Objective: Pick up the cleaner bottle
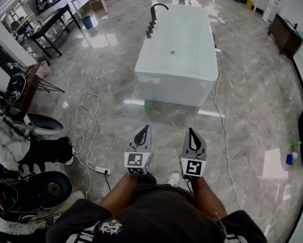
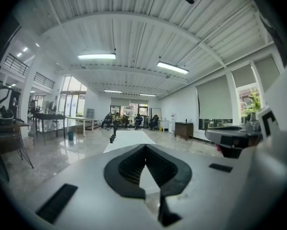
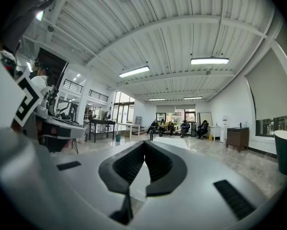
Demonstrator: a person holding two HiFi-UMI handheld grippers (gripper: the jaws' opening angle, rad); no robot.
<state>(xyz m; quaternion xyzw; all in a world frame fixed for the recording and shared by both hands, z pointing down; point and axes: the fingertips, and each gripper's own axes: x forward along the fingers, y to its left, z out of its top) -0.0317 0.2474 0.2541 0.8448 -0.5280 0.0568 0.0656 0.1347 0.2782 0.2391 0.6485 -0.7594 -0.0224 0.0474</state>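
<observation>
My left gripper [image 1: 143, 129] and right gripper [image 1: 191, 131] are held side by side in front of me, above the marble floor, both shut with nothing between their jaws. They point toward a white freestanding bathtub [image 1: 177, 54] with a black faucet [image 1: 155, 13]. A small bottle with a green top and blue part [image 1: 292, 153] stands on the floor at the far right edge, well apart from both grippers. In the left gripper view the shut gripper [image 2: 145, 146] faces the tub [image 2: 129, 137]. The right gripper [image 3: 144, 143] is also shut, facing the tub [image 3: 171, 142].
White cables [image 1: 89, 120] and a power strip [image 1: 101, 170] lie on the floor to the left. Black chair bases [image 1: 45, 189] and equipment crowd the left edge. A dark sideboard [image 1: 285, 33] lines the right wall. A white sheet [image 1: 275, 163] lies on the floor. People sit at the far end.
</observation>
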